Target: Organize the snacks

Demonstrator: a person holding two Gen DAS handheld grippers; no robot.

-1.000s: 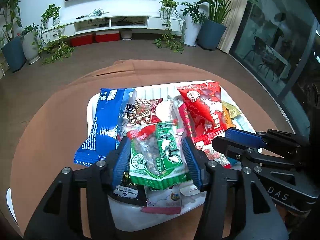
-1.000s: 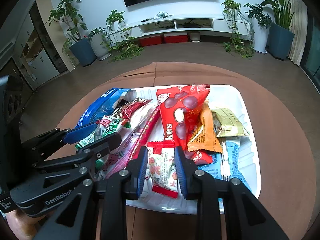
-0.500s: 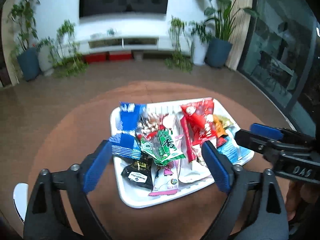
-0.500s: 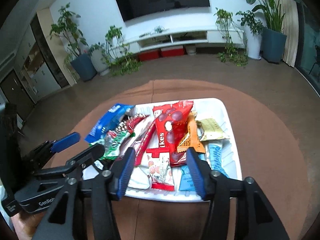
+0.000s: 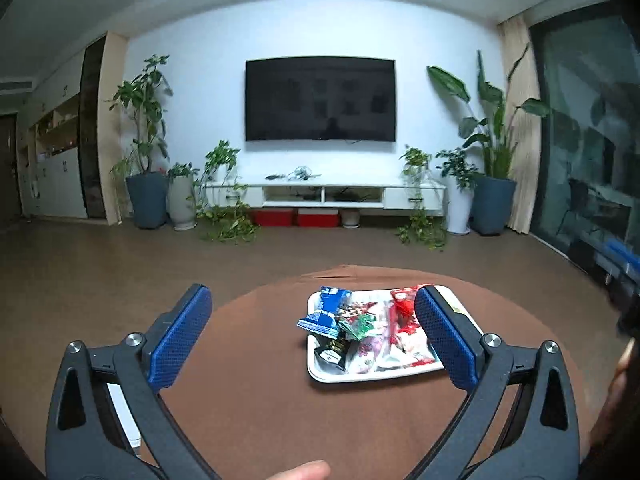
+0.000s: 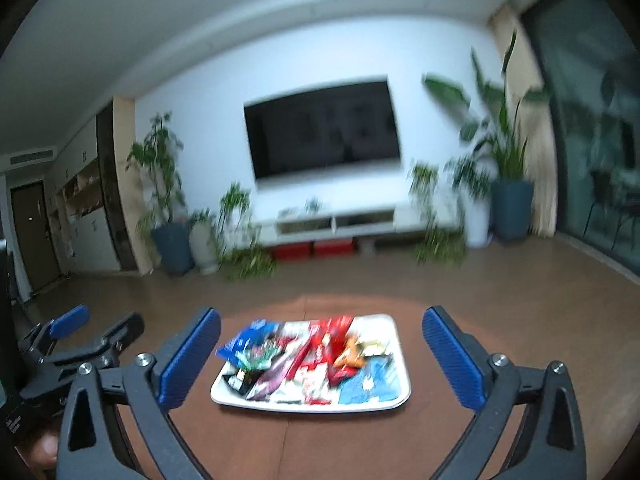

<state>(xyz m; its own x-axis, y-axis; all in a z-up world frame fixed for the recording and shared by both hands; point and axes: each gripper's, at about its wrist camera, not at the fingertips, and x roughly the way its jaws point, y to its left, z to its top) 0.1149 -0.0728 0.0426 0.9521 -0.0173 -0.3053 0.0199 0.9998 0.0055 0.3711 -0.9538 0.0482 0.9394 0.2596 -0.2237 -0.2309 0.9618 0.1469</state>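
Opening wide — both claws, left (image 5: 312, 334) and right (image 6: 320, 354), now empty, farther from tray (image 6: 400, 398).

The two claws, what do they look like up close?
Both match: the left claw and right claw have black, triangular cut-out arms joined by silver bolts, each finger faced with a ribbed blue pad. No cables or sleeves show.

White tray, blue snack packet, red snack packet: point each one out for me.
White tray (image 5: 320, 374): left wrist view, bare near-left corner of its rim.
Blue snack packet (image 5: 326, 312): left wrist view, middle of the wrapper.
Red snack packet (image 5: 402, 308): left wrist view, its upper half.
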